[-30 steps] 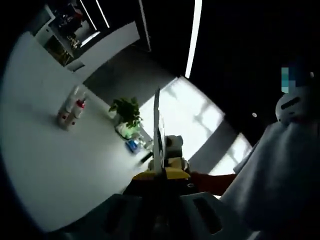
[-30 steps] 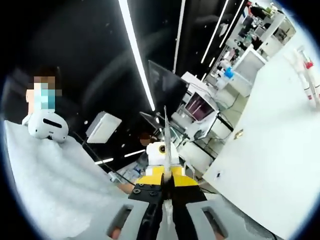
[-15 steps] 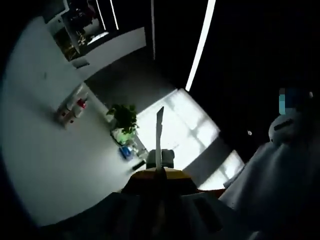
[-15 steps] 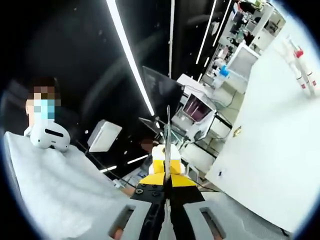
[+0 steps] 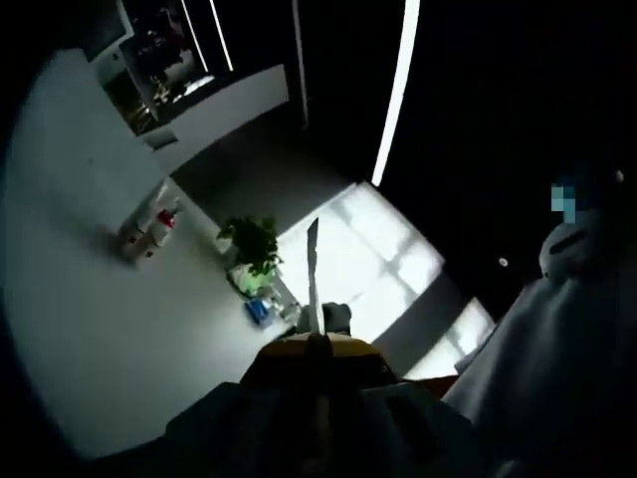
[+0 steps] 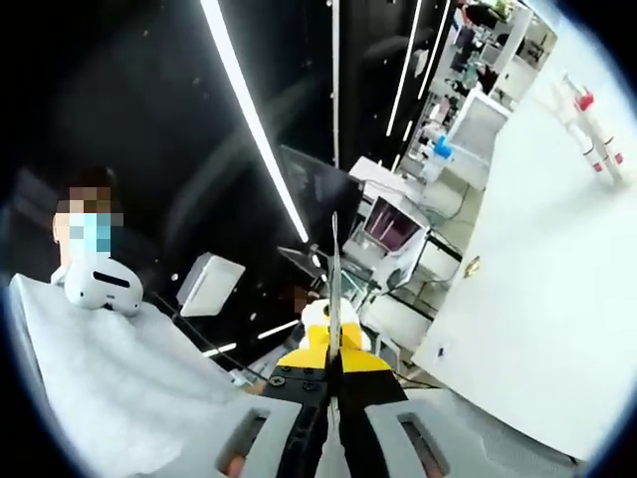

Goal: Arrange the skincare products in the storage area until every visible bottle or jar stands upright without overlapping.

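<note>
White, flat tabletop (image 5: 90, 339) spreads wide before you; your skincare bottles, white with red caps (image 5: 149, 224), stand clustered far across it, well apart from both tools. Your left gripper (image 5: 314, 274) and right gripper (image 6: 334, 274) each have jaws pressed together, holding nothing.

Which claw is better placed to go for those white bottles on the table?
Neither is close. Slight edge to the left claw: the bottles sit nearer the middle there, while beyond the right claw they lie at the far edge.
</note>
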{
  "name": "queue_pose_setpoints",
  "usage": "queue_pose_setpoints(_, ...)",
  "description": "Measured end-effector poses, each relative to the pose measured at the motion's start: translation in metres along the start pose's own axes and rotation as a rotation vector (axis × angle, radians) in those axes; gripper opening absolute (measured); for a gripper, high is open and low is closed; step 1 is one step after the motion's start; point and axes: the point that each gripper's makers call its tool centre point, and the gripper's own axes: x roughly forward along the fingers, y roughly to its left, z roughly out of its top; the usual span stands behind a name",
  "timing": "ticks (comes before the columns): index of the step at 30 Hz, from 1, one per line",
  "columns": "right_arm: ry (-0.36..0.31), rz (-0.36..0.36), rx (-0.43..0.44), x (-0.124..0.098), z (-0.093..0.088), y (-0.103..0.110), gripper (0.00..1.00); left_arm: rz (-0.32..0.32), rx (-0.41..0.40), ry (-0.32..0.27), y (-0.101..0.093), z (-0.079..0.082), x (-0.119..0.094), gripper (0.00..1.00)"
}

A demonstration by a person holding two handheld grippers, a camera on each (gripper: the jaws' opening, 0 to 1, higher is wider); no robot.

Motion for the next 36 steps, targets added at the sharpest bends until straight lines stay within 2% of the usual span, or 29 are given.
queue_pose_setpoints(4, -0.018, -0.011, 0.008, 0.0, 0.003, -0.003, 0.0, 0.005, 0.023, 0.107, 0.001, -0.021, 0.005, 0.04)
queue_pose_setpoints(6, -0.022, -0.009, 0.009, 0.001, 0.003, -0.002, 0.0, 0.009, 0.024, 0.169, 0.002, -0.033, 0.007, 0.0)
queue_pose_setpoints(10, -0.029, -0.002, 0.002, 0.002, 0.004, -0.002, 0.0, -0.009, 0.005, 0.14, -0.001, -0.028, 0.006, 0.0)
queue_pose_setpoints(13, -0.039, -0.001, -0.06, 0.006, 0.004, 0.0, 0.0, -0.003, 0.011, 0.128, 0.0, -0.024, 0.004, 0.0)
queue_pose_setpoints(16, 0.035, 0.001, -0.079, 0.01, -0.01, -0.001, 0.0, 0.001, -0.006, 0.109, 0.002, -0.021, 0.004, 0.0)
queue_pose_setpoints(19, 0.109, -0.033, -0.115, 0.016, -0.025, -0.007, 0.0, 0.003, -0.027, 0.101, 0.003, -0.019, 0.003, 0.0)
queue_pose_setpoints(20, 0.1, -0.016, -0.113, 0.017, -0.024, -0.003, 0.0, 0.011, -0.027, 0.111, 0.004, -0.021, 0.003, 0.0)
queue_pose_setpoints(26, 0.102, -0.016, -0.097, 0.012, -0.021, -0.004, 0.0, -0.007, -0.057, 0.108, 0.004, -0.022, 0.005, 0.0)
queue_pose_setpoints(31, 0.091, -0.007, -0.091, 0.012, -0.02, -0.003, 0.0, -0.013, -0.023, 0.152, 0.001, -0.031, 0.009, 0.01)
queue_pose_setpoints(36, 0.082, 0.0, -0.09, 0.012, -0.018, -0.003, 0.0, -0.02, -0.052, 0.161, 0.001, -0.032, 0.007, 0.0)
